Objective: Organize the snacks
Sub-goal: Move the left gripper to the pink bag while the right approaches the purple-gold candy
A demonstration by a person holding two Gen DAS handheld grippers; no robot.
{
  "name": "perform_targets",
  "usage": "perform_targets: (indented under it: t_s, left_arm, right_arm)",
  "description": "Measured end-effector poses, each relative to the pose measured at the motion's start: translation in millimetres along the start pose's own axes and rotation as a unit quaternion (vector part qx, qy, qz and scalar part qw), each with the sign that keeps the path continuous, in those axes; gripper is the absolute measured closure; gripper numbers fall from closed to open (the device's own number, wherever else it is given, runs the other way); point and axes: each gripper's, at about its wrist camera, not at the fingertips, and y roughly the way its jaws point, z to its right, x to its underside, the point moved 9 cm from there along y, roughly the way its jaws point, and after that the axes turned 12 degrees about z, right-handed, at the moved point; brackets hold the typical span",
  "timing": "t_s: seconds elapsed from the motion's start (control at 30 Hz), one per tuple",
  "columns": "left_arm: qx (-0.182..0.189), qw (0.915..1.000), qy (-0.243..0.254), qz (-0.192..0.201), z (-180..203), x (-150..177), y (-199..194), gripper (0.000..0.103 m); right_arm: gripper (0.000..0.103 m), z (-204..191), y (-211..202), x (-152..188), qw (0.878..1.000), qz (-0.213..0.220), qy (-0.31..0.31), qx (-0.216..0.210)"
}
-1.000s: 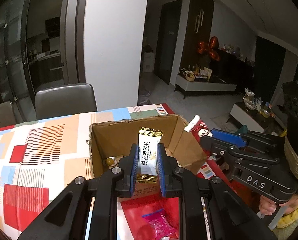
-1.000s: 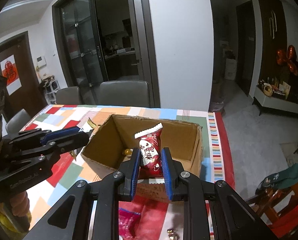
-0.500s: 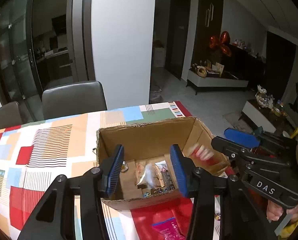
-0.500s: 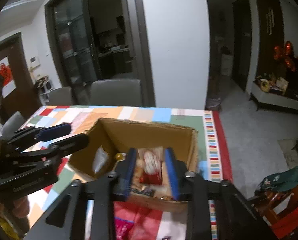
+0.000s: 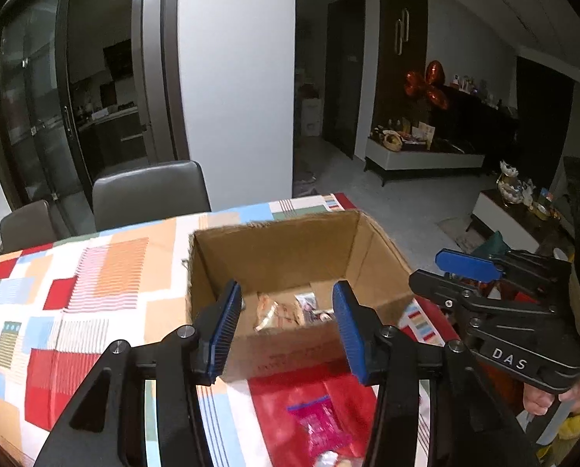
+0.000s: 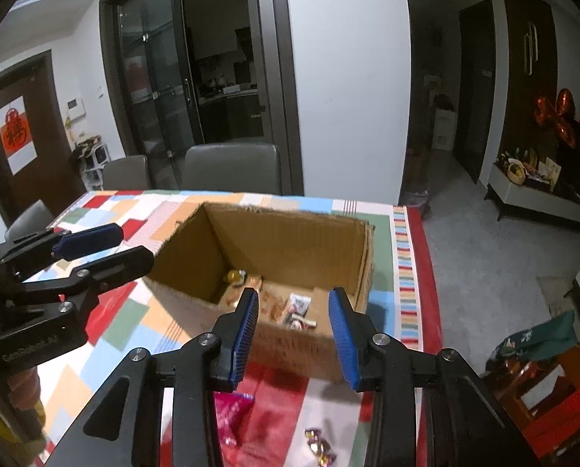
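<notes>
An open cardboard box (image 5: 290, 249) (image 6: 290, 233) stands on the patchwork tablecloth and holds several snack packets (image 5: 282, 311) (image 6: 297, 307) on its floor. My left gripper (image 5: 286, 311) is open and empty, just in front of the box's near wall. My right gripper (image 6: 293, 317) is open and empty, also at the near wall. Each gripper shows in the other's view: the right one (image 5: 465, 272), the left one (image 6: 95, 249). A pink snack packet (image 5: 321, 424) (image 6: 231, 412) lies on the cloth below the grippers. Gold-wrapped candies (image 6: 321, 447) lie near the front edge.
The table (image 5: 76, 292) has a colourful checked cloth; its right edge (image 6: 426, 253) drops to the floor. Grey chairs (image 5: 149, 190) (image 6: 231, 167) stand at the far side. A white wall pillar (image 5: 235, 78) rises behind them.
Both grippers opened and dropped their packets into the box: the left a white-and-gold packet, the right a red one. Both grippers have drawn back slightly from the box.
</notes>
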Motion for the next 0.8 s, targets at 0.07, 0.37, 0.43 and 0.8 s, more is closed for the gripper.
perform_targets:
  t_s: [0.07,0.37,0.43,0.8]
  left_arm:
    - [0.009,0.9999,-0.002,-0.005,4.8,8.1,-5.3,0.055]
    - [0.02,0.9986,-0.013,-0.047,18.1,43.4,-4.6,0.055]
    - [0.02,0.9981,-0.013,-0.056,21.3,51.9,-3.0,0.055]
    - [0.021,0.9925,-0.024,-0.118,29.7,104.9,12.0,0.055]
  right_arm:
    - [0.064,0.8,-3.8,7.3,1.0,-0.008,0.001,-0.005]
    - [0.064,7.2,-11.0,47.3,0.999,-0.052,0.005,-0.009]
    - [0.064,8.7,-10.5,56.2,0.998,-0.061,0.007,-0.009]
    - [0.064,17.1,0.4,111.2,0.992,-0.121,0.025,-0.017]
